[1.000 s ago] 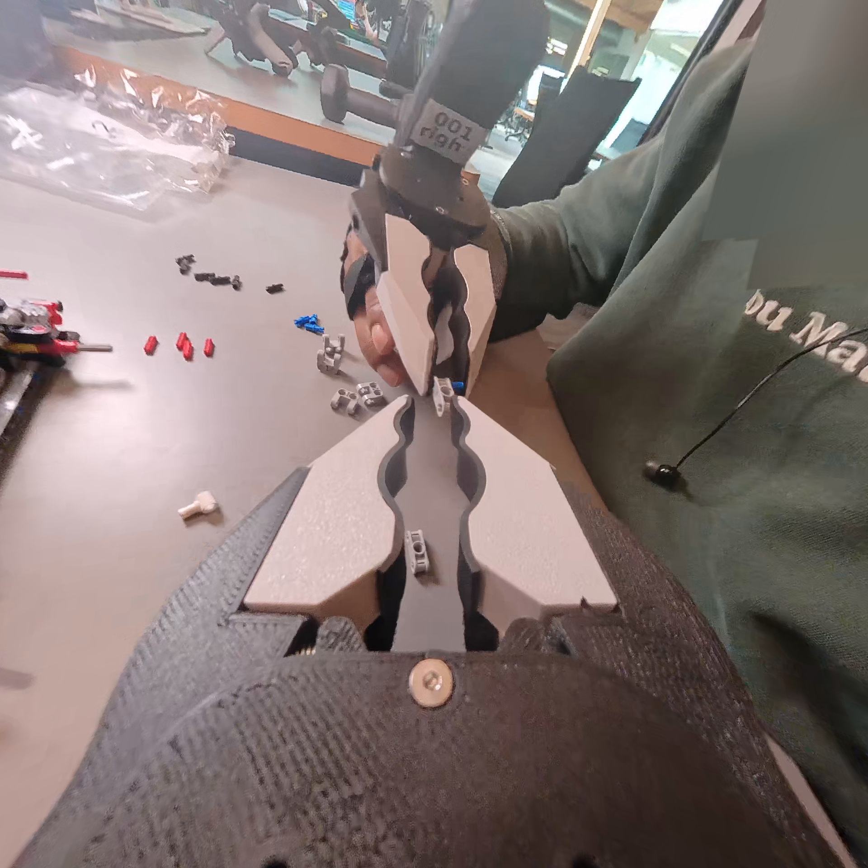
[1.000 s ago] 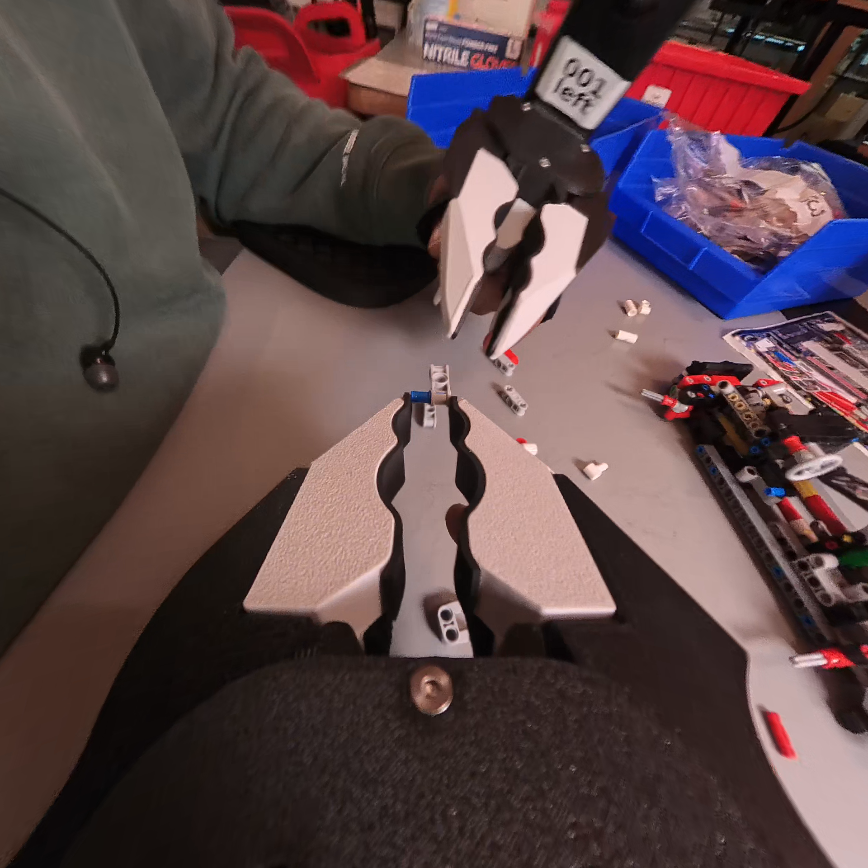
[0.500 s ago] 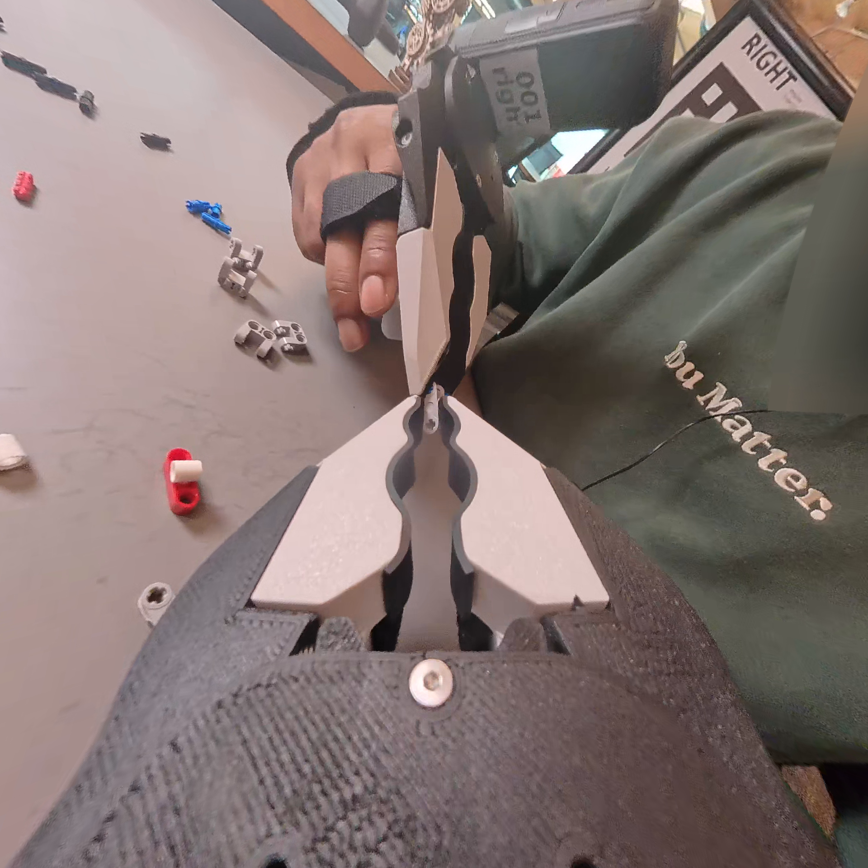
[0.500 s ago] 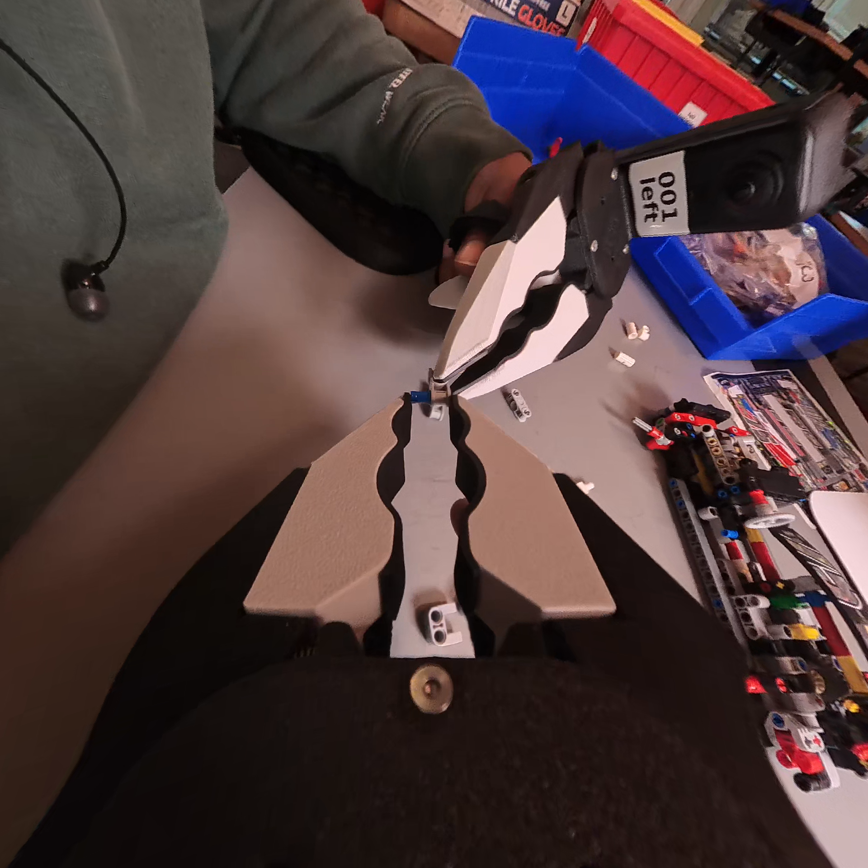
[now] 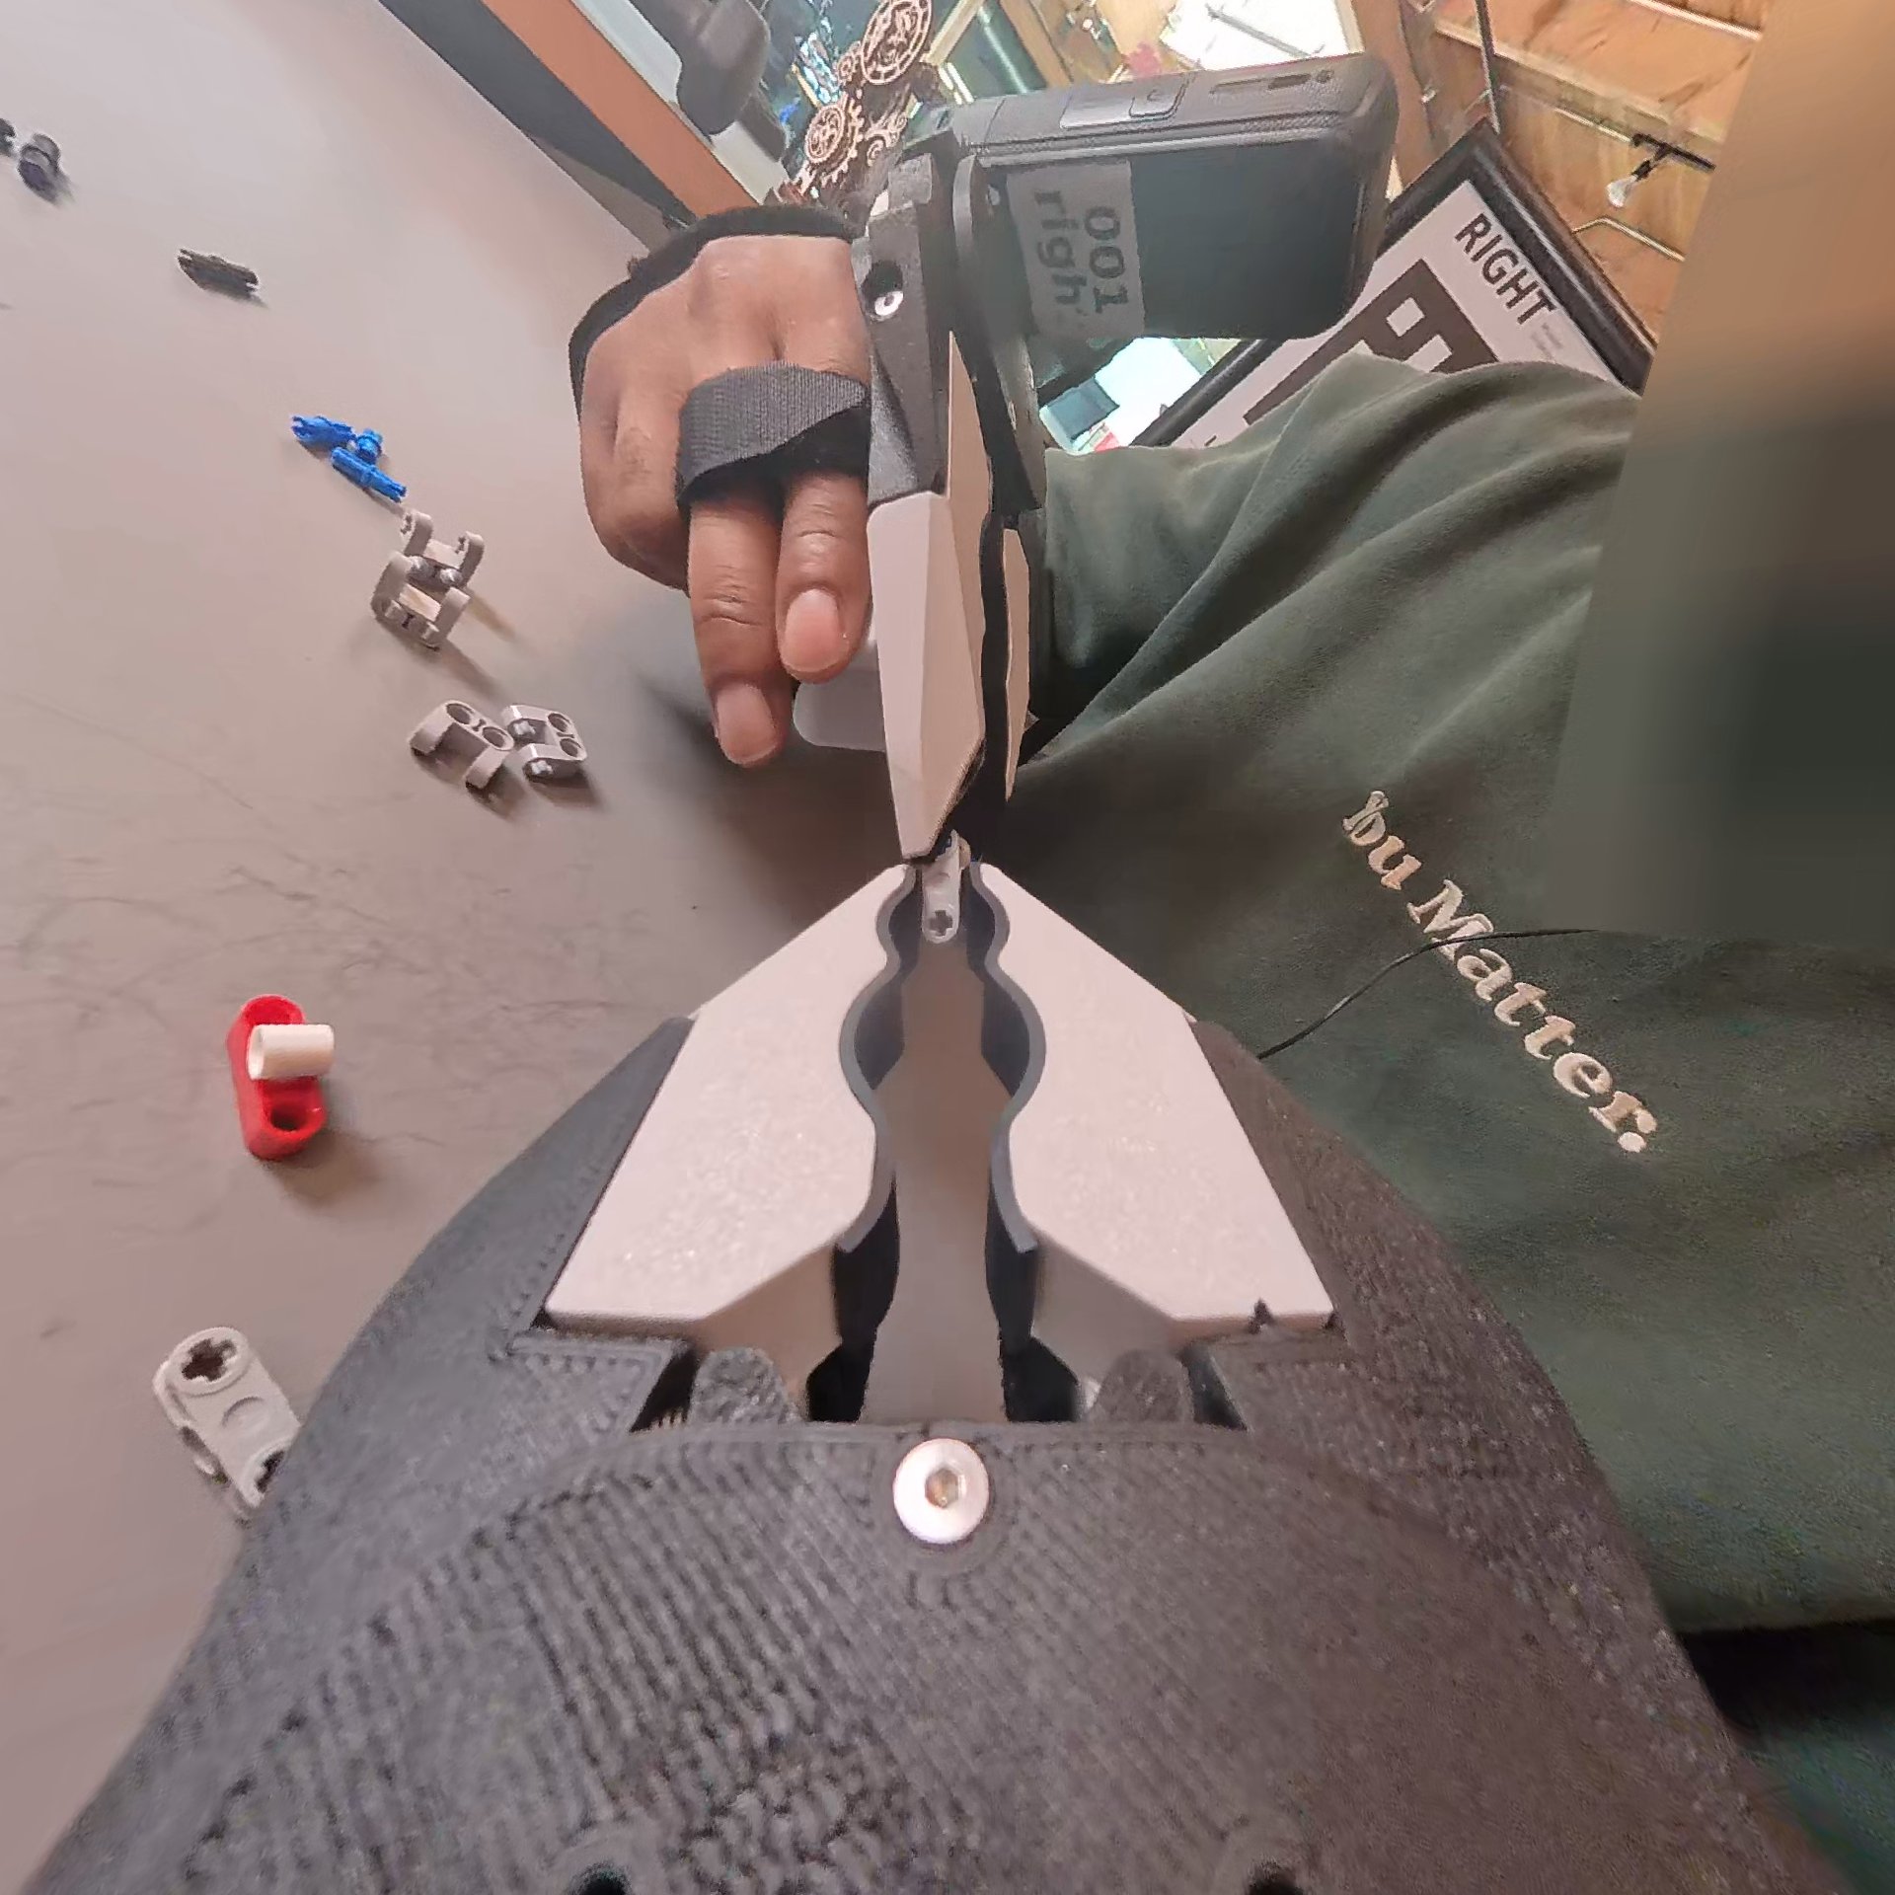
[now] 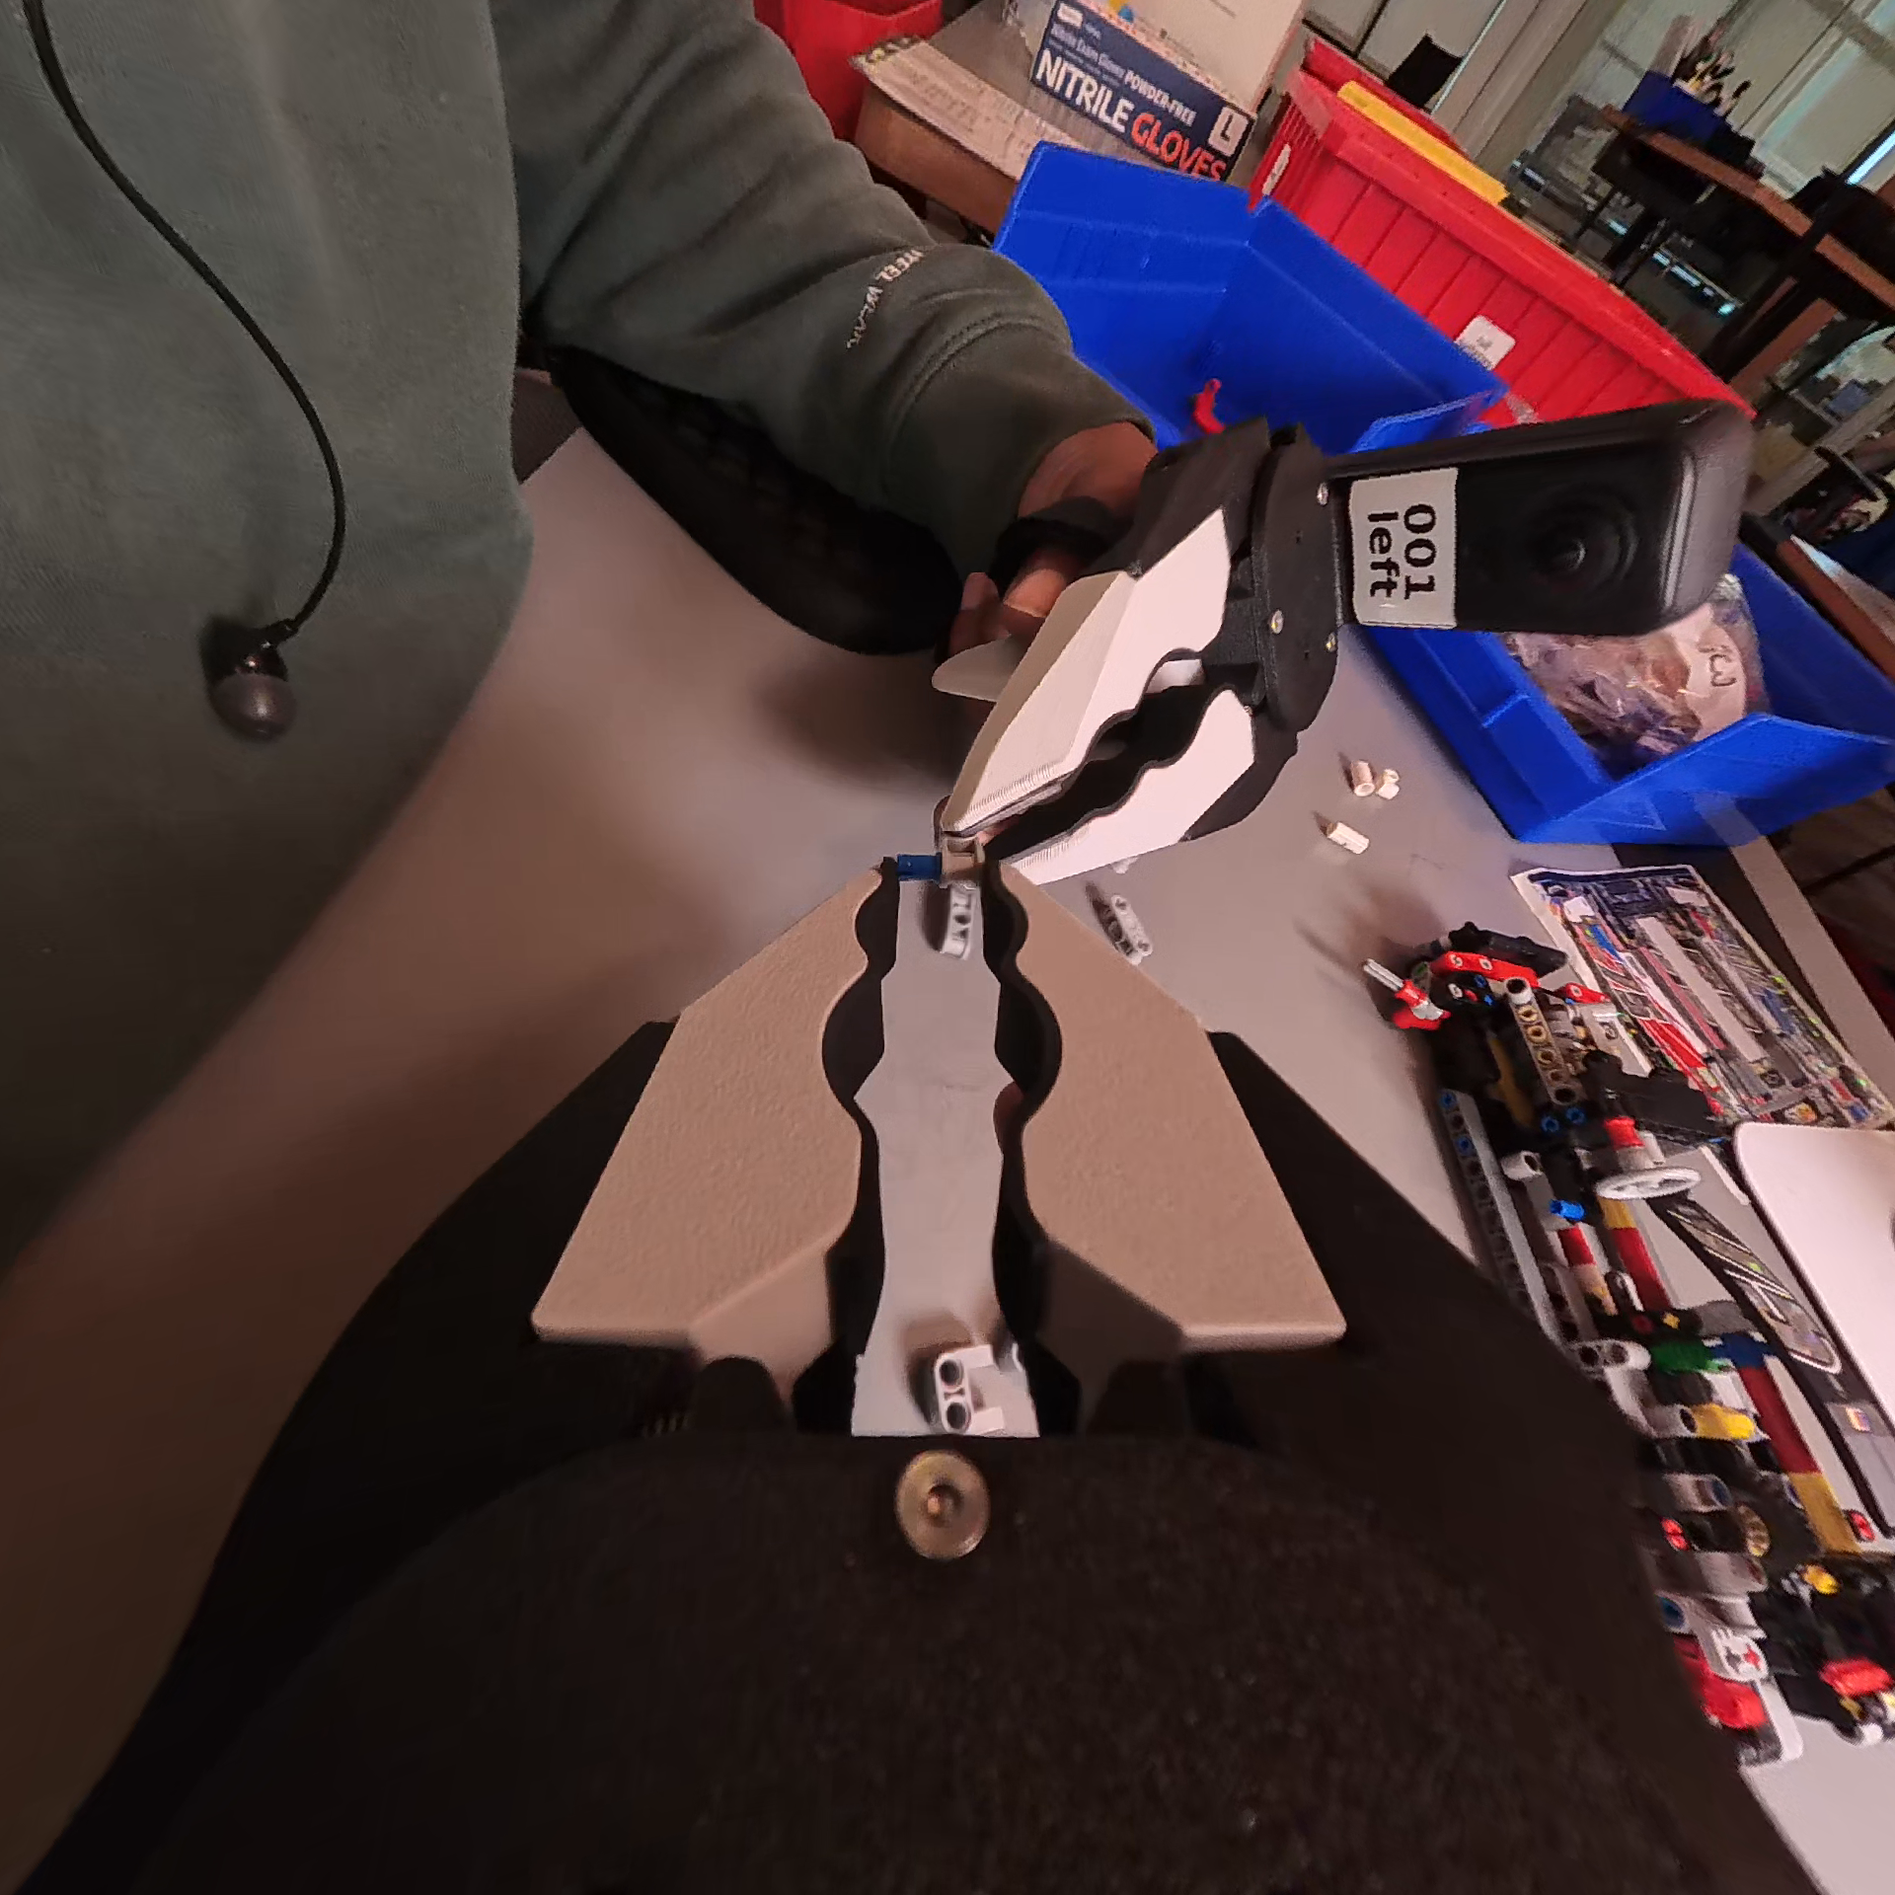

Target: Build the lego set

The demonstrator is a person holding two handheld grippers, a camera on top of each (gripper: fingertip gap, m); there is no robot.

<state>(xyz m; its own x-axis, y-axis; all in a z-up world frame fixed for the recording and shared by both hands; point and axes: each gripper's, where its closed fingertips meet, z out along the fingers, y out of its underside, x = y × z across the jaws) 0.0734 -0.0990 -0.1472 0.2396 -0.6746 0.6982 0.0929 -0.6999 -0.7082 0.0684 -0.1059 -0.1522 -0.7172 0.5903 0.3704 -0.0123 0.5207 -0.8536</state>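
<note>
Grey and small, the connector piece (image 5: 941, 894) with a blue pin (image 6: 916, 864) in its side was pinched at the tips of both tools at once, above the worktop (image 5: 308, 872). The left hand-held gripper (image 5: 941, 872) and right hand-held gripper (image 6: 935, 874) were each clamped on it. Such a shallow grip risked the piece twisting free or dropping among the loose grey parts (image 5: 502, 733) below.
</note>
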